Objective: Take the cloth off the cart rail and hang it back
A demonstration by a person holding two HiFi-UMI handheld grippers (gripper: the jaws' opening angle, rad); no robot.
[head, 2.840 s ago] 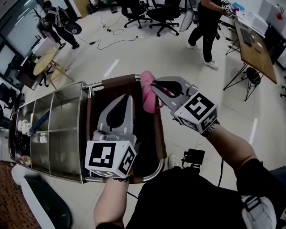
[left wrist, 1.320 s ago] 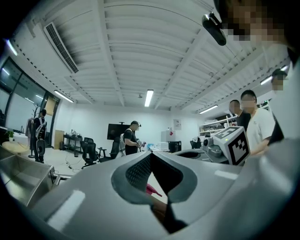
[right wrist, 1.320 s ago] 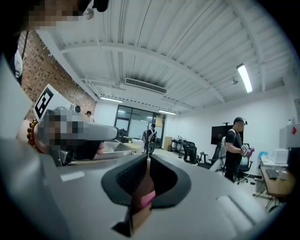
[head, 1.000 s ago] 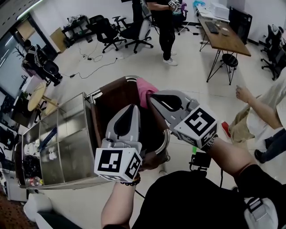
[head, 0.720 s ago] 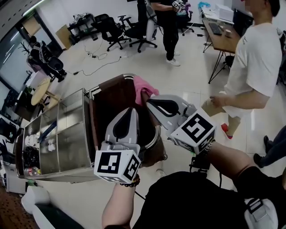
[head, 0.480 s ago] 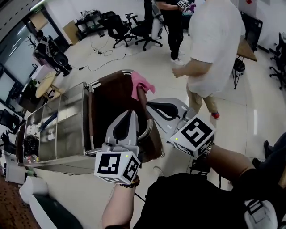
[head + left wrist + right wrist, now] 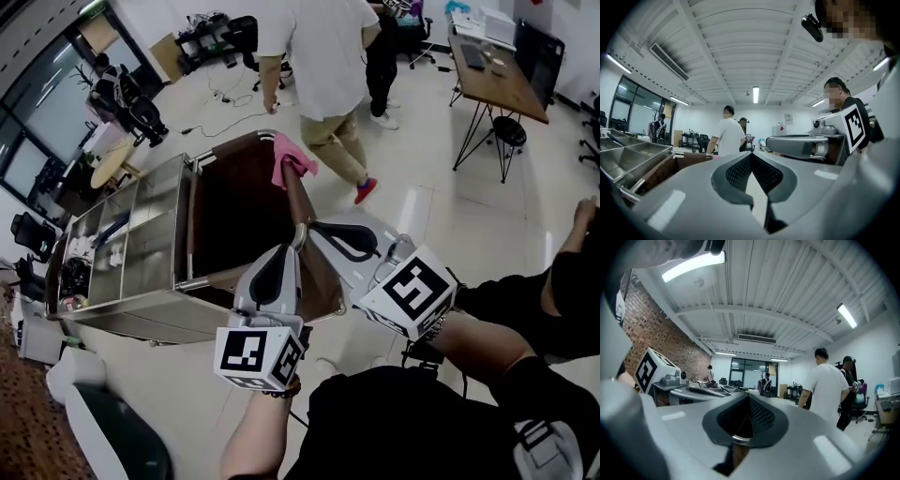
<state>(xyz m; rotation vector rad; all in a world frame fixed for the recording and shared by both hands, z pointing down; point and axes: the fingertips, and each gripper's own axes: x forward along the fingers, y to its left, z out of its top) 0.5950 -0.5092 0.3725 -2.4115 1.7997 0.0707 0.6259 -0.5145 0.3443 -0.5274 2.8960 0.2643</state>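
The pink cloth [image 7: 289, 159] hangs over the far end of the cart's brown right-hand rail [image 7: 298, 202]. Both grippers are held well back from it, at the cart's near end. My left gripper [image 7: 284, 251] points up toward the cart, shut and empty; its jaws meet at the tip [image 7: 751, 153]. My right gripper [image 7: 307, 230] points left across the near corner of the cart, also shut with nothing in it [image 7: 749, 397]. Each gripper shows in the other's view, the right one [image 7: 806, 145] and the left one [image 7: 684, 390].
The steel cart [image 7: 141, 253] has open compartments with small items at its left end. A person in a white shirt [image 7: 319, 56] walks just beyond the cart. A wooden desk [image 7: 497, 66] stands far right, office chairs at the back, and another person's arm [image 7: 581, 225] at the right edge.
Both grippers have drawn back from the cloth toward the cart's near end while staying shut. The cloth stays on the rail. The person in white has crossed from the right to behind the cart.
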